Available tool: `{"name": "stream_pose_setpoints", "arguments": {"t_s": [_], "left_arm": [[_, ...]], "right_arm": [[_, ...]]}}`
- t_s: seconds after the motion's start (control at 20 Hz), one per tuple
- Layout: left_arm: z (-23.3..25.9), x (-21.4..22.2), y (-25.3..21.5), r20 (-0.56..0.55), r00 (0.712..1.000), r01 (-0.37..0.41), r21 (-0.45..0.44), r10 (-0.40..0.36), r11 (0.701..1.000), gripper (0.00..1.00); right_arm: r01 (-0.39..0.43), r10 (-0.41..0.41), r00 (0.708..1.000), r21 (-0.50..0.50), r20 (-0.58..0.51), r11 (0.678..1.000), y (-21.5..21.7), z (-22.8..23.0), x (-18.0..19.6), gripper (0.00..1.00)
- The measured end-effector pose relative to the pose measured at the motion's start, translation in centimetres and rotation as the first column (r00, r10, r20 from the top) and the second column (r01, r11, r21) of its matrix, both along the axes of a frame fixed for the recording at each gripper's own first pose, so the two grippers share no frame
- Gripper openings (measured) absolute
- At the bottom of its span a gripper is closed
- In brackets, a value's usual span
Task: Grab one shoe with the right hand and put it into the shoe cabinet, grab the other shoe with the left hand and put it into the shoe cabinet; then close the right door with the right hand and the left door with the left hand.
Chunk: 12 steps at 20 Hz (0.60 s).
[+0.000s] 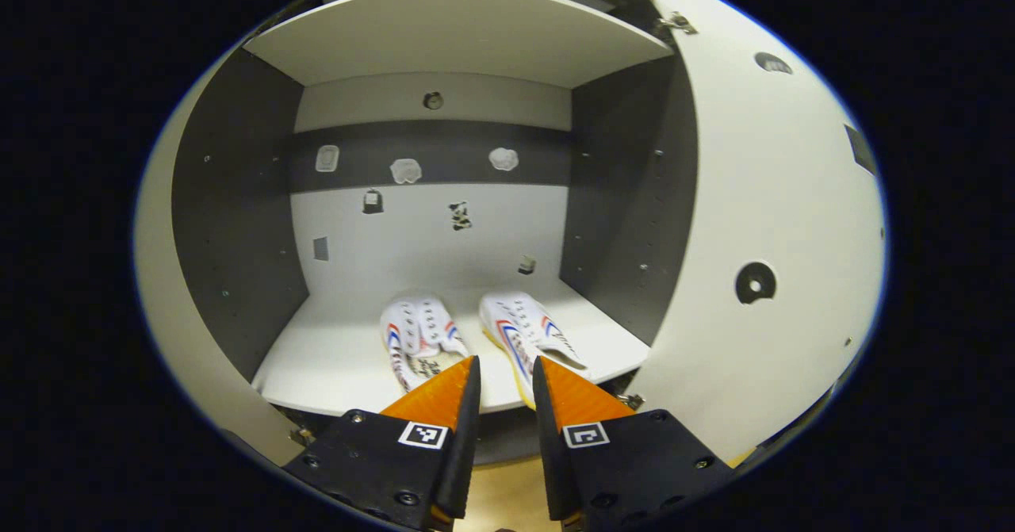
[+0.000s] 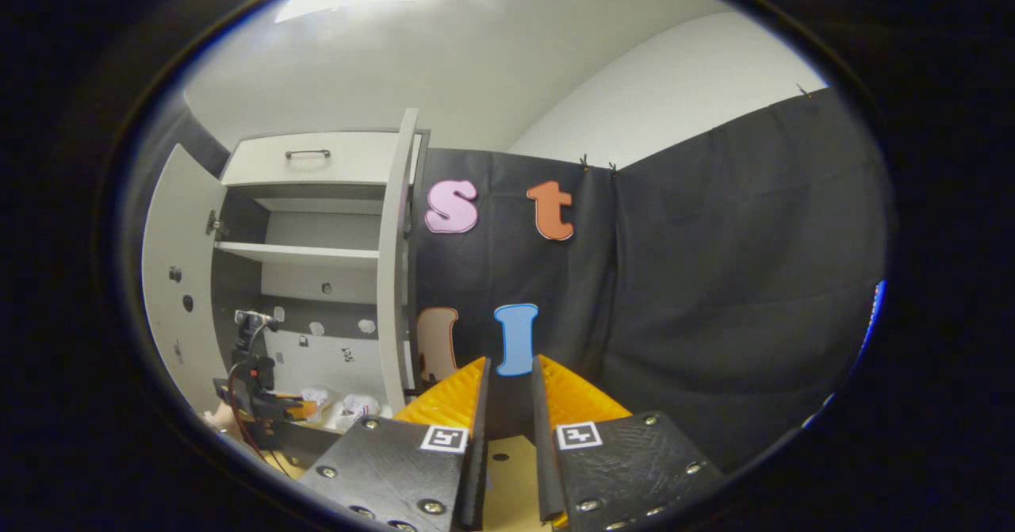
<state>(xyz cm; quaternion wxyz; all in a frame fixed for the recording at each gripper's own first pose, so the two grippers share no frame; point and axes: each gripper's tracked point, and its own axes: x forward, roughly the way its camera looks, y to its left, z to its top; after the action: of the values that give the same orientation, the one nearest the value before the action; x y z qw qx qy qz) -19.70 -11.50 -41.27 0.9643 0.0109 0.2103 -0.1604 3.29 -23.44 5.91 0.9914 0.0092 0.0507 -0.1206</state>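
Two white shoes with red and blue stripes lie side by side on the cabinet's bottom shelf [image 1: 317,365]: one shoe [image 1: 416,334] on the left, the other shoe [image 1: 527,330] on the right. My left gripper [image 1: 506,361] hovers just in front of the shelf's edge, open, with nothing between its fingers. In the right gripper view the shoe cabinet [image 2: 317,254] stands far left, and both shoes [image 2: 357,407] show low inside it. The left gripper [image 2: 289,409] is in front of them. My right gripper [image 2: 510,361] faces the black cloth wall, open and holding nothing.
Both cabinet doors stand open: the right door [image 1: 777,223] close on the right, the left door [image 1: 170,302] at the left edge. An upper shelf [image 1: 460,32] spans the cabinet, and a drawer with a handle [image 2: 309,155] sits on top. A tan surface [image 1: 499,500] lies below.
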Motion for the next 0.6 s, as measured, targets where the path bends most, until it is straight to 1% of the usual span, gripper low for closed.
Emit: {"name": "stream_pose_setpoints", "arguments": {"t_s": [0.1,0.25,0.4,0.5,0.6], "left_arm": [[-1.2,-1.0,-1.8,-0.012,1.000,0.026,0.000,-0.026,1.000,0.41],[-3.2,-1.5,-3.5,-0.055,0.998,0.020,-0.007,-0.020,1.000,0.41],[-4.6,-0.8,-4.0,-0.080,0.997,-0.015,-0.006,0.014,1.000,0.41],[-5.5,0.0,-3.6,-0.093,0.994,-0.057,-0.004,0.056,0.998,0.41],[-6.1,0.5,-3.3,-0.114,0.990,-0.089,-0.012,0.087,0.996,0.41]], "right_arm": [[0.006,-0.006,1.000,0.003,0.001,1.000,-0.6,0.1,-0.2,0.26],[0.024,-0.024,1.000,0.003,0.006,1.000,-1.8,0.3,-0.6,0.26],[0.053,-0.053,0.999,-0.005,0.005,0.999,-3.5,0.4,-1.0,0.26],[0.072,-0.072,0.997,-0.004,0.004,0.997,-4.7,0.4,-1.5,0.26],[0.089,-0.089,0.996,-0.001,0.006,0.996,-4.7,0.3,-1.2,0.26]]}}
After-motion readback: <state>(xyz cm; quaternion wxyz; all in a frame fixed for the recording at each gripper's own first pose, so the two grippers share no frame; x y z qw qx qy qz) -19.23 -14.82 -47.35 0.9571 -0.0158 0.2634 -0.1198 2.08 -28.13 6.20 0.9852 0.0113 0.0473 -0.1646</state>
